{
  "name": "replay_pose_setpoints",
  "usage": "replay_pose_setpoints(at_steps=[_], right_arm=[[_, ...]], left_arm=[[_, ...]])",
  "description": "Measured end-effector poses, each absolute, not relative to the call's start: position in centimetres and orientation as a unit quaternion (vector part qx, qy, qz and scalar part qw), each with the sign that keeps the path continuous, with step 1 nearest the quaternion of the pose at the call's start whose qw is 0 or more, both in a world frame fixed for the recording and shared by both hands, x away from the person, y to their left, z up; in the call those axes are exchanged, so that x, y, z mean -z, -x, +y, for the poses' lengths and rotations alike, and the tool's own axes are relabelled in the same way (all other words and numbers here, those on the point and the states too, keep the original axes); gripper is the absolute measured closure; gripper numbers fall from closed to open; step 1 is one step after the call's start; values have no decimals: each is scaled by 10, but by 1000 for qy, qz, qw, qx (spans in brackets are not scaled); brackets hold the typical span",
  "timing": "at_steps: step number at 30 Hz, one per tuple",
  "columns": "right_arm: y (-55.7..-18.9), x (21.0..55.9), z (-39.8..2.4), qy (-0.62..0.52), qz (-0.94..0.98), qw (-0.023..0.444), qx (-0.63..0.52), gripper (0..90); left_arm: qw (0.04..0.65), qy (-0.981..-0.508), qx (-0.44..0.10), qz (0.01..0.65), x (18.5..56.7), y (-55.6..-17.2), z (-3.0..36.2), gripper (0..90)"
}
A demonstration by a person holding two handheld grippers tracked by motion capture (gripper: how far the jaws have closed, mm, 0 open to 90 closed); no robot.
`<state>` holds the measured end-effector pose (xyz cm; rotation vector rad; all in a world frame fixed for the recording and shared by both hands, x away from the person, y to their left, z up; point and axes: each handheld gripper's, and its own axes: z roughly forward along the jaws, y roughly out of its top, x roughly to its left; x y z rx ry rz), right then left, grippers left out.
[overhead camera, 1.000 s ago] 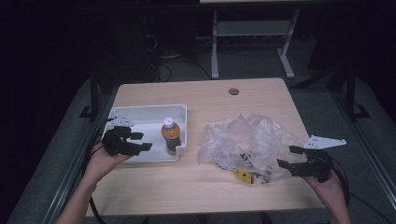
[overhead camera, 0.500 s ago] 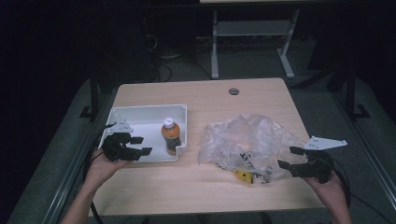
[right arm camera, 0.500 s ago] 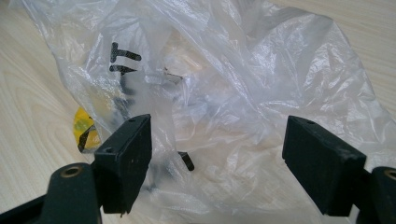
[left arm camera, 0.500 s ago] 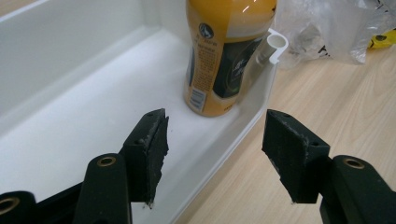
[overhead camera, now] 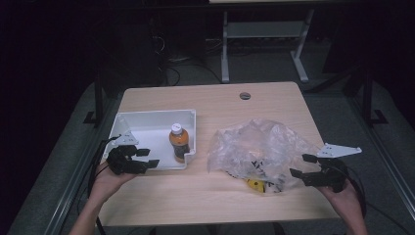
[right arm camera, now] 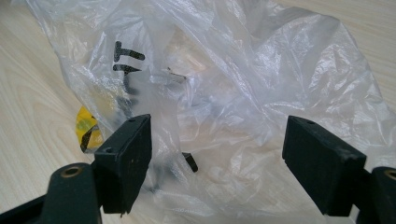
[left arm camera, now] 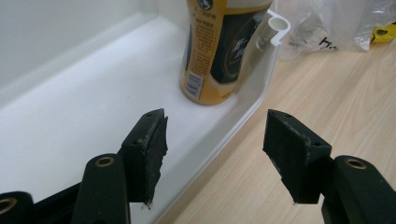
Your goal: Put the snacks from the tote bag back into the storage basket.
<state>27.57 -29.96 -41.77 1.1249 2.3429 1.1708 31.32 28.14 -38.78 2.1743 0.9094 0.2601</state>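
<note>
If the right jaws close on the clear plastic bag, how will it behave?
The clear plastic bag is crumpled and thin, so it will probably bunch and sag. It likely feels light, but the yellow item inside may slide.

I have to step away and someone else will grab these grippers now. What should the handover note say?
Left gripper: open, holding nothing, jaws astride the near wall of the white tray.
Right gripper: open, empty, at the right edge of the plastic bag.
Bottle: standing upright in the tray's near right corner.
Yellow item: partly under the bag's near edge.
Done: bottle is in the tray.
Left, probably: get the remaining things out of the bag.
</note>
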Motion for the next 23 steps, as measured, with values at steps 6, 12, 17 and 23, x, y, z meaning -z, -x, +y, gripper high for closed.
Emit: replay_pose_setpoints(at_steps=[6,12,17,23], right_arm=[[-275,417,-299,-389,814,145,-407,236],[-275,417,-298,-387,814,144,-408,236],[-274,416,-298,-386,815,146,-407,236],[-274,416,-297,-386,814,147,-407,232]], left_arm=[[375,-850,-104,355,394,-310,283,387],[373,-851,-106,354,399,-307,282,386],[371,-853,-107,352,400,-304,280,386],[372,-854,-104,348,400,-303,279,385]])
